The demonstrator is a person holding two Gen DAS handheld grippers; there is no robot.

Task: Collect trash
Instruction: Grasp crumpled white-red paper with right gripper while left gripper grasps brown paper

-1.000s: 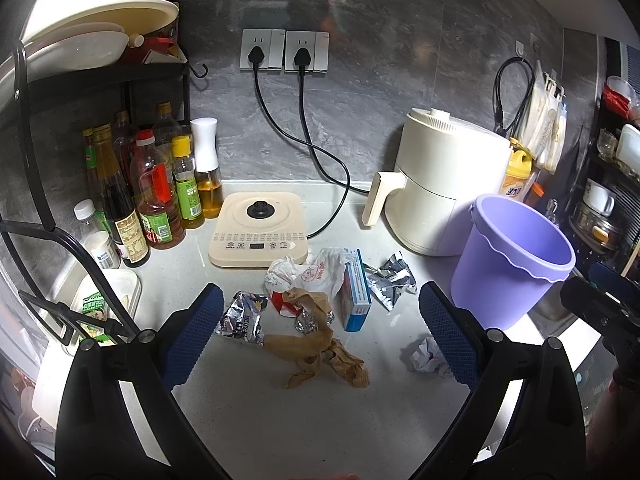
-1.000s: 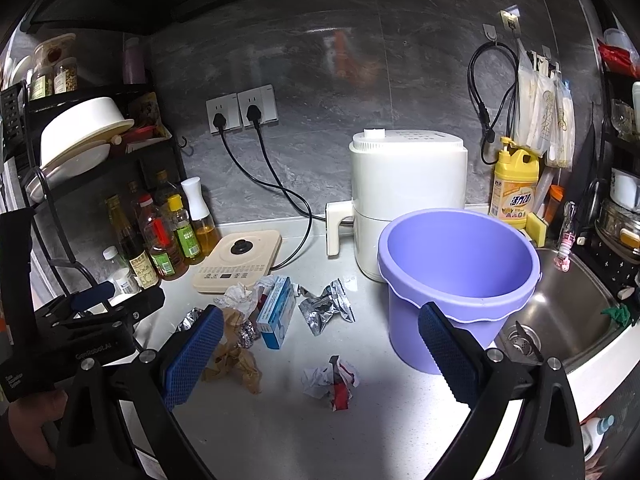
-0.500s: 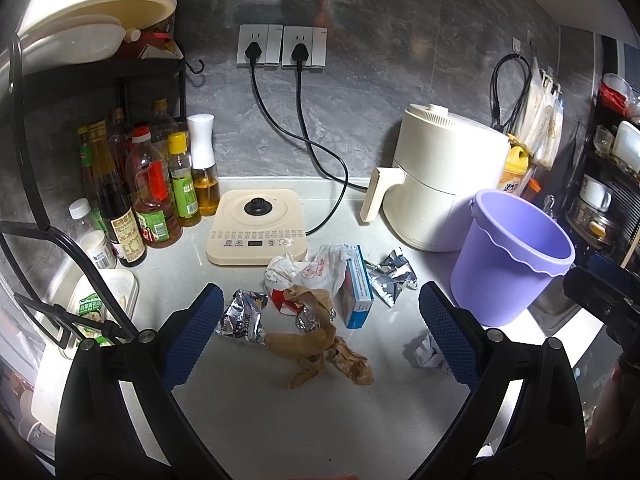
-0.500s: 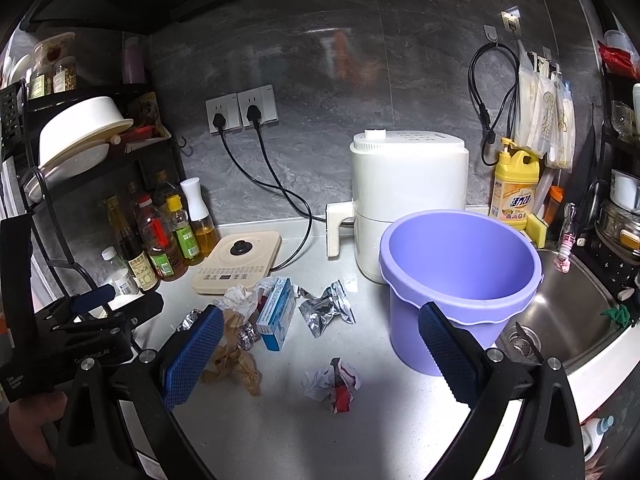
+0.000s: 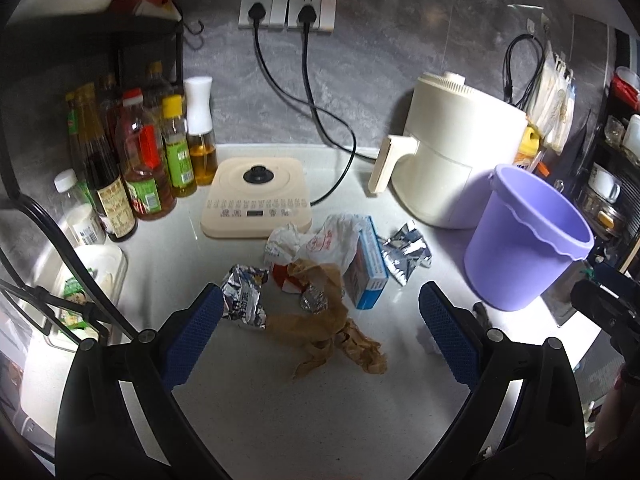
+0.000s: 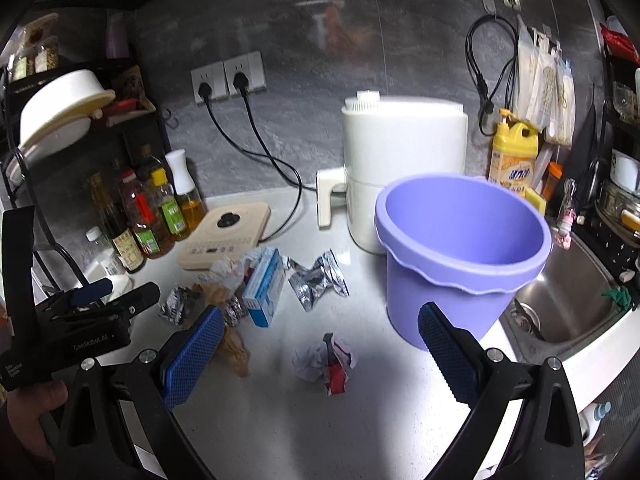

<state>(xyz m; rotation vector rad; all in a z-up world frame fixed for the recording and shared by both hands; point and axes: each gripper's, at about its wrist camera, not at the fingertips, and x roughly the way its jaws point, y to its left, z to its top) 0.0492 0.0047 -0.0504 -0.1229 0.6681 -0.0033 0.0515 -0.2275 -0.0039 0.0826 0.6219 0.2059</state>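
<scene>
Your left gripper point(image 5: 320, 320) hangs spread wide and empty over the trash pile; the right gripper point(image 6: 320, 344) is spread and empty too. The brown paper point(image 5: 328, 328) lies at 12 o'clock between the left pads, touching a foil wrapper point(image 5: 244, 300) at 10. It looks light, soft and crushable, so pinch its bunched middle. The bucket point(image 5: 528, 240) waits at 2 o'clock.

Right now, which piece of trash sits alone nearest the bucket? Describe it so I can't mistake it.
Start at the purple bucket beside the sink. On the white counter just in front and left of it lies a crumpled white-and-red wrapper. Unlike the foil, box and brown paper clustered near the cooktop, it lies by itself, apart from that pile.
</scene>
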